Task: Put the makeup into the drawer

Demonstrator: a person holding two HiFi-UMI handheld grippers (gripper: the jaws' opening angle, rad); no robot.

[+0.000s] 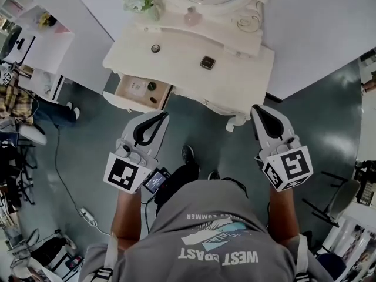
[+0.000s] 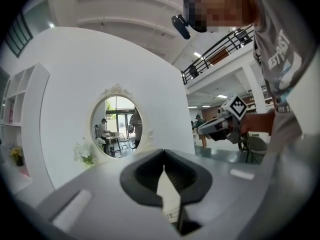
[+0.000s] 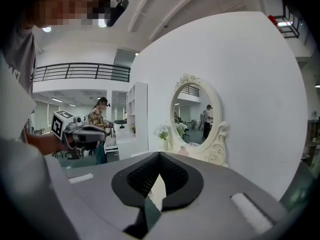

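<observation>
While left gripper (image 1: pixel 164 116) and right gripper (image 1: pixel 257 108) sit closed, empty, the compact (image 1: pixel 207 62) at mid desk (image 1: pixel 176 66) looks light, rigid, slick: pinch opposite edges

Grey T-shirt (image 1: pixel 217 234) on this person, white lettering and a pale wave print across it, short sleeves, dark shoes (image 1: pixel 188 153). The left gripper (image 1: pixel 162 116) has a pale grey shell, a black rubbery loop round the jaws, a left cube (image 1: pixel 125 174) with a black-and-white square marker and a small lit screen (image 1: pixel 155 181) beside it. The right gripper (image 1: pixel 257 108) shows the same grey shell, black loop and right cube (image 1: pixel 289 168)
</observation>
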